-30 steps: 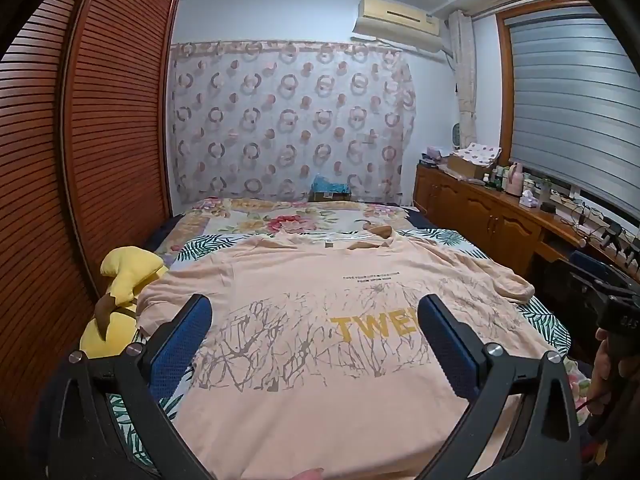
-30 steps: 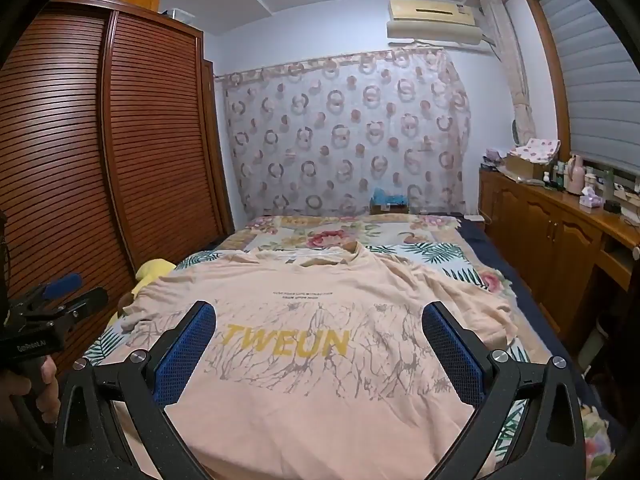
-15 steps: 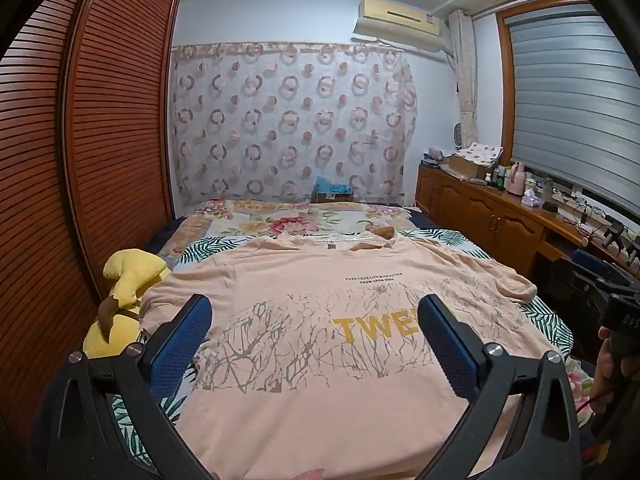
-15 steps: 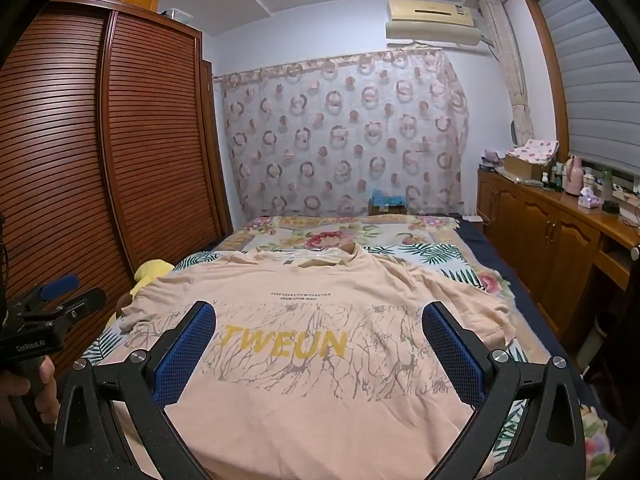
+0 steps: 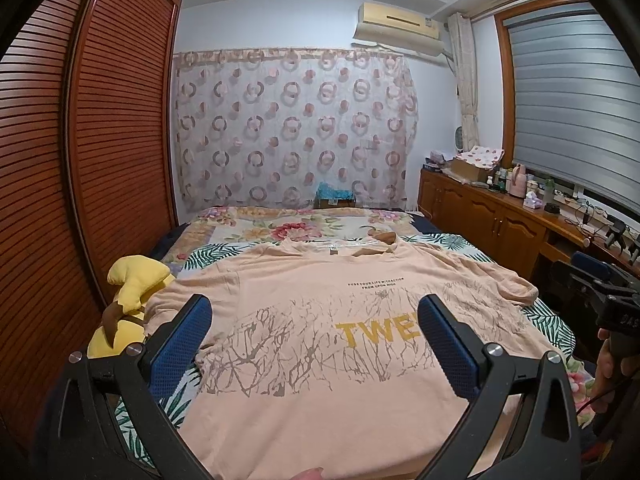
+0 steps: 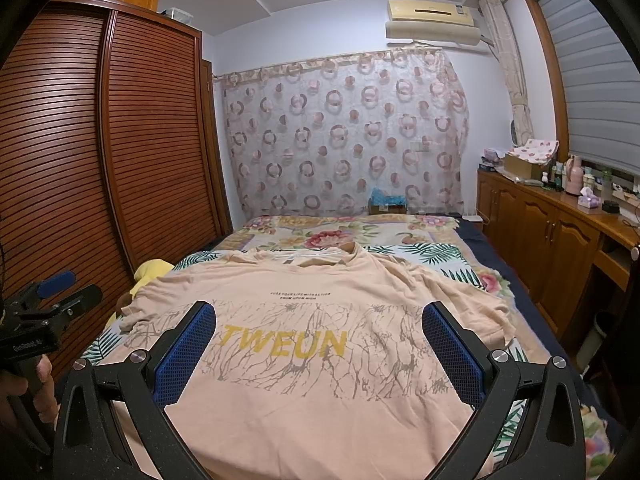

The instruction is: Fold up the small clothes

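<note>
A peach T-shirt point(image 5: 320, 320) point(image 6: 320, 320) with yellow "TWEUN" lettering and a grey branch print lies spread flat, front up, on the bed, collar at the far end. My left gripper point(image 5: 314, 312) hovers open above its near left part, nothing between the blue pads. My right gripper point(image 6: 320, 318) hangs open over the shirt's near middle, also empty. The right gripper appears at the right edge of the left wrist view point(image 5: 600, 292), held by a hand; the left gripper shows at the left edge of the right wrist view point(image 6: 52, 300).
A yellow plush toy point(image 5: 128, 300) lies at the bed's left edge by the slatted wardrobe point(image 5: 80, 160). The floral bedspread point(image 5: 288, 228) continues beyond the shirt. A wooden cabinet point(image 5: 500, 224) with bottles and boxes runs along the right wall.
Both views have tilted or risen very slightly, so the shirt sits a touch lower. Both grippers stay open and the shirt has not moved.
</note>
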`<state>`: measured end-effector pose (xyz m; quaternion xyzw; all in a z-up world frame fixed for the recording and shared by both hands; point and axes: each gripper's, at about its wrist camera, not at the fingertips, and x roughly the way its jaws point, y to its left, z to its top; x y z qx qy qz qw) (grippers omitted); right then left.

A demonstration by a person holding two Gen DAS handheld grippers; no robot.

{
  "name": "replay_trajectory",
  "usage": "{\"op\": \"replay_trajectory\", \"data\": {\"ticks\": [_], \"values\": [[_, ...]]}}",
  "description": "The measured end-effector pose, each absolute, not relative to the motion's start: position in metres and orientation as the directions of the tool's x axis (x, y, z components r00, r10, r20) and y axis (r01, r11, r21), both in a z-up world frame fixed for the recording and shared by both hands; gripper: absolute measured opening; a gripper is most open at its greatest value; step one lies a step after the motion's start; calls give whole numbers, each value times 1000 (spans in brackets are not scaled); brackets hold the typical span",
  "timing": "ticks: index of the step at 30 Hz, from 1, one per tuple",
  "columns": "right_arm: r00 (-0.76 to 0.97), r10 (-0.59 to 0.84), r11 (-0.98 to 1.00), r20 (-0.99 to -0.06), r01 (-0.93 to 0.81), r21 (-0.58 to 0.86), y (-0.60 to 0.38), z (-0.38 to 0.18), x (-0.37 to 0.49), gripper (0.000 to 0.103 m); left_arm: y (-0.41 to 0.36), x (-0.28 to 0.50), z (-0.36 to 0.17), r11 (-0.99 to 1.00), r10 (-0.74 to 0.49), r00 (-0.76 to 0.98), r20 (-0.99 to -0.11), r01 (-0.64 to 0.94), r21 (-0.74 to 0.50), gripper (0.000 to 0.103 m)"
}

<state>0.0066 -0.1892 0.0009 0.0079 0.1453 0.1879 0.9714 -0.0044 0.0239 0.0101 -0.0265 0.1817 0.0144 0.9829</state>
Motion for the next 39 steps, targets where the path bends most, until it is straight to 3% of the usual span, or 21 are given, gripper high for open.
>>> {"op": "replay_trajectory", "data": {"ticks": [39], "values": [[888, 365, 930, -280, -361, 68, -188, -2, 8, 103, 13, -8, 11, 999, 29, 939, -343, -40, -26, 103]]}}
